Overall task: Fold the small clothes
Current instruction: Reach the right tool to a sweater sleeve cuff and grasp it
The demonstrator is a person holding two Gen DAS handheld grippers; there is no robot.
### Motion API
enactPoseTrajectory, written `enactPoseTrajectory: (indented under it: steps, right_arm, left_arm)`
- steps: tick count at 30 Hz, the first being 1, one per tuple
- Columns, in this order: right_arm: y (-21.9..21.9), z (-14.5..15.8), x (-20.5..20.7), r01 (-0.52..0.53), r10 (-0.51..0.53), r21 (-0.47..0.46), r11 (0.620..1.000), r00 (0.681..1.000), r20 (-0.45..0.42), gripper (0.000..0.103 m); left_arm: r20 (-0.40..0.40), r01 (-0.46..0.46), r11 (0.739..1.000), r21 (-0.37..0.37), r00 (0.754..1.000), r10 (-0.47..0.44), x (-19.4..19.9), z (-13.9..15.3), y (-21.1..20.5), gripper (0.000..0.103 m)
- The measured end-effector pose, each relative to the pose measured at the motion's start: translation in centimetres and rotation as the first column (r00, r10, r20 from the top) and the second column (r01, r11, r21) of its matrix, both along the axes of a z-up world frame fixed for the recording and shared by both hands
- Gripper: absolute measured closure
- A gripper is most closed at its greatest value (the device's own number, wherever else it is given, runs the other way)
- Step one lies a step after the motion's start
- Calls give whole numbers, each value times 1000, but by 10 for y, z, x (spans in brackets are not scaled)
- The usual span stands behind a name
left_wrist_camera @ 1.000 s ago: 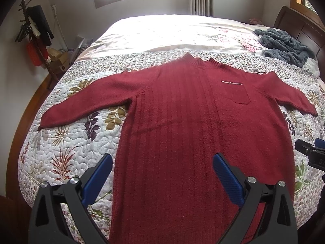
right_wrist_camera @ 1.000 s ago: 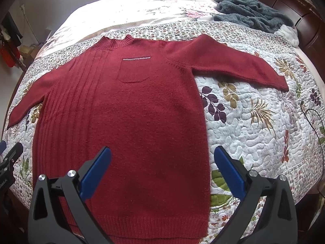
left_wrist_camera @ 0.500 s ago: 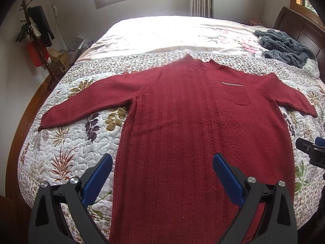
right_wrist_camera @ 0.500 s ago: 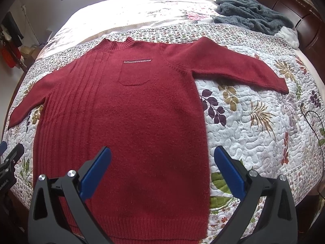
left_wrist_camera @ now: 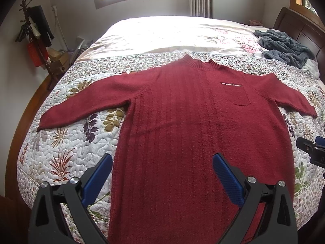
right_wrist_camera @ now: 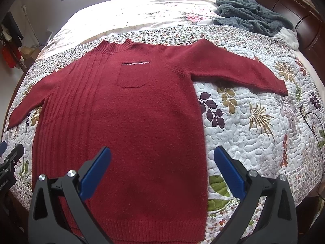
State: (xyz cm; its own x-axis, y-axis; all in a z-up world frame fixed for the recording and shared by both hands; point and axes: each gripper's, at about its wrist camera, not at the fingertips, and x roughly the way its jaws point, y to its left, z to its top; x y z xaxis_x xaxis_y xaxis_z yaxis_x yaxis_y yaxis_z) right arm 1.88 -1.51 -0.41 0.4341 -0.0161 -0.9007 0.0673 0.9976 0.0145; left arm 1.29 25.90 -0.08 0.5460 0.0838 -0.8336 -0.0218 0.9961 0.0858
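A dark red knit sweater [left_wrist_camera: 193,126] lies flat and face up on the bed, both sleeves spread out, its chest pocket [right_wrist_camera: 133,75] showing. My left gripper [left_wrist_camera: 162,162] hovers open above the lower left part of the sweater [right_wrist_camera: 126,122], nothing between its blue pads. Over the lower right part hangs my right gripper [right_wrist_camera: 162,156], also open and empty; its tip [left_wrist_camera: 310,152] shows at the right edge of the left wrist view. The left gripper's tip [right_wrist_camera: 10,160] shows at the left edge of the right wrist view.
The sweater rests on a floral quilt [left_wrist_camera: 67,142] covering a bed with a dark wooden headboard [right_wrist_camera: 284,2] on the right. A grey fluffy blanket [right_wrist_camera: 251,16] lies crumpled near the headboard. A coat stand [left_wrist_camera: 34,34] with clothes stands by the left wall.
Both grippers have drawn back and risen slightly, so the sweater sits a little farther off in both views. The sweater has not moved.
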Motion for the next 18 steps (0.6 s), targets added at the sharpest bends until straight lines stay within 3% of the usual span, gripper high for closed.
enactPoseTrajectory:
  steps: [6, 10, 18]
  right_arm:
    - [-32, -5, 12, 17, -17, 35, 999, 1000, 10, 3]
    - [-115, -6, 39, 144, -144, 113, 983, 989, -8, 3]
    - [-308, -18, 105, 408, -404, 154, 900, 913, -59, 3]
  left_arm:
    - [-33, 25, 999, -39, 999, -26, 20, -8, -11, 4]
    - [-29, 46, 997, -55, 998, -48, 50, -9, -33, 4]
    - [6, 118, 991, -65, 993, -118, 136, -11, -115, 4]
